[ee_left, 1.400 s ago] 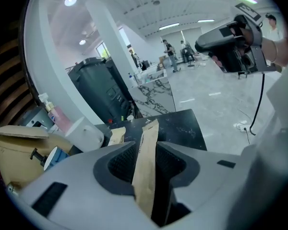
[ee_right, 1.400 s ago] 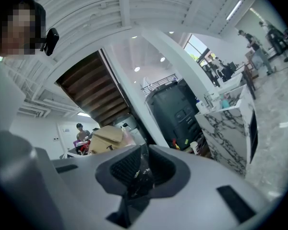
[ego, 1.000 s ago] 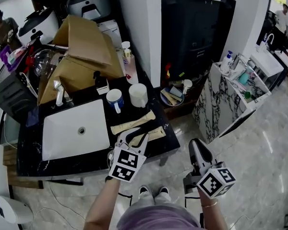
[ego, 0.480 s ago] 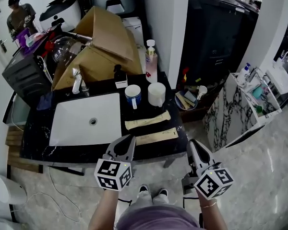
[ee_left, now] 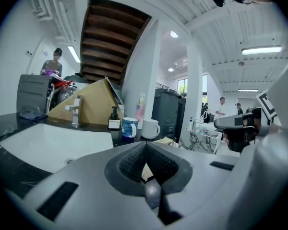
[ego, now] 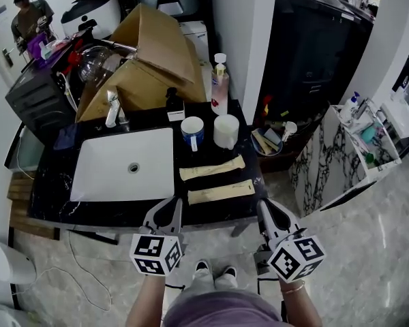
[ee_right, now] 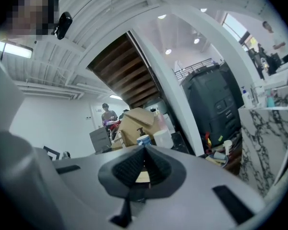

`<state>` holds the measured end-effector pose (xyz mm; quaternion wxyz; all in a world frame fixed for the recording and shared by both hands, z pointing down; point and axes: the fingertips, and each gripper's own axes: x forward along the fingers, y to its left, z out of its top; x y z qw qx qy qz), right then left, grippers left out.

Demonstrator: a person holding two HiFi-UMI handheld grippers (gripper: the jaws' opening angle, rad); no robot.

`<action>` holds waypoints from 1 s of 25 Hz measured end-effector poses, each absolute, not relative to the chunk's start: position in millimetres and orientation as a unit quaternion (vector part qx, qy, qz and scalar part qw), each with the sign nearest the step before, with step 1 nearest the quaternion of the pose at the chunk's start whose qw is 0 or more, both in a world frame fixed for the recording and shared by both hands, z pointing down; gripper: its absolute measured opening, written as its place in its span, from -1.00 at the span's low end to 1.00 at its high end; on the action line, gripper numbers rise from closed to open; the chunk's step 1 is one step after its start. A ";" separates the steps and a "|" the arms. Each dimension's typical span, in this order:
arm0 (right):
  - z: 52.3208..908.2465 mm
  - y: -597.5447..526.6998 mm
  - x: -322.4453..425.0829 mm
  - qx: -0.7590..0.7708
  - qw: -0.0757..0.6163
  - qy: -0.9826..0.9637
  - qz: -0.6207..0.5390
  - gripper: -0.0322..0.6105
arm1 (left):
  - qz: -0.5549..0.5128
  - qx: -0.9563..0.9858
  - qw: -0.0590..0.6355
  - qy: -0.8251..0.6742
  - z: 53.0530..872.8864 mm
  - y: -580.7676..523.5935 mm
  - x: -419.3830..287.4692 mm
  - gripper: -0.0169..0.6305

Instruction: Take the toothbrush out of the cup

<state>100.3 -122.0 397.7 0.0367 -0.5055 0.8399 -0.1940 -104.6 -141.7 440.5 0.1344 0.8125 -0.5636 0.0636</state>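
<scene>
- Neither the blue mug (ego: pixel 192 131) nor the white cup (ego: pixel 225 131) shows its inside clearly, so whether a toothbrush stands in either cannot be told.
- Two long tan packets, the far packet (ego: pixel 211 167) and the near packet (ego: pixel 220 191), lie side by side ahead of the jaws, between them and the cups. Their wrapping hides what they hold.
- In the left gripper view the gripper's own body covers the near counter. Only a tan sliver shows through the notch below the tips, beyond them and not gripped.
- The right gripper view shows the blue mug (ee_right: pixel 143 140) and white cup (ee_right: pixel 162 138) just above its jaw tips, small and partly cut off.
- The left gripper (ego: pixel 170 208) is closed with its tips meeting and nothing between them. Its jaws have just been closing.
- The right gripper (ego: pixel 264 208) is likewise closed on nothing, and its jaws have just been closing too.
- A second ago the left gripper hung over the near packet with its jaws apart and covered part of it. Now it sits back at the near edge of the black counter (ego: pixel 54 206), and the packet lies fully in view ahead of its tips.
- The right gripper has moved in towards the counter's near edge.
</scene>
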 end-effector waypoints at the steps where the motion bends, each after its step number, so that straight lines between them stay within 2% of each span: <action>1: 398.7 -121.9 98.6 -0.504 0.031 0.842 -0.192 -0.92 | 0.067 0.812 0.133 -0.564 441.7 -141.1 -104.8 -0.94; 25: 425.0 -129.4 100.6 -0.522 -0.048 0.834 -0.173 -0.90 | 0.086 0.821 0.132 -0.549 451.5 -142.2 -88.9 -0.94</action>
